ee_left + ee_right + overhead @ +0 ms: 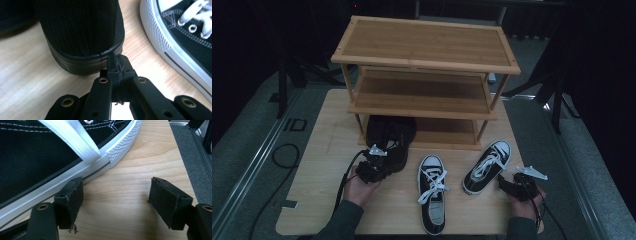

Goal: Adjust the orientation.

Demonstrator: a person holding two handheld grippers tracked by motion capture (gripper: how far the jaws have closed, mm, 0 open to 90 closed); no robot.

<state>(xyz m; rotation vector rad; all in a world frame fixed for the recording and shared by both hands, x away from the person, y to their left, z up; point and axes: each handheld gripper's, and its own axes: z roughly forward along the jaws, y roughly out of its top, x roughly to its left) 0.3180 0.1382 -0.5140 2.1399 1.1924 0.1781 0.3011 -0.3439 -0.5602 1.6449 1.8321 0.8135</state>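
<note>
An all-black shoe (389, 137) lies with its toe under the bottom shelf of the wooden rack (427, 45). My left gripper (379, 162) is at its heel. In the left gripper view the jaws (117, 63) are shut together, tips touching the black shoe's (82, 32) heel sole, and I see nothing between them. Two black-and-white sneakers lie on the table: one (432, 192) in the middle, one (488, 165) to the right. My right gripper (504, 182) stands open on the table beside the right sneaker (37, 152), its jaws (116, 200) empty.
The three-shelf bamboo rack stands at the back of the light wooden table (322, 165). The middle sneaker (185, 37) lies close to the right of my left gripper. The table's right edge (185, 170) is near my right gripper; grey carpet lies beyond.
</note>
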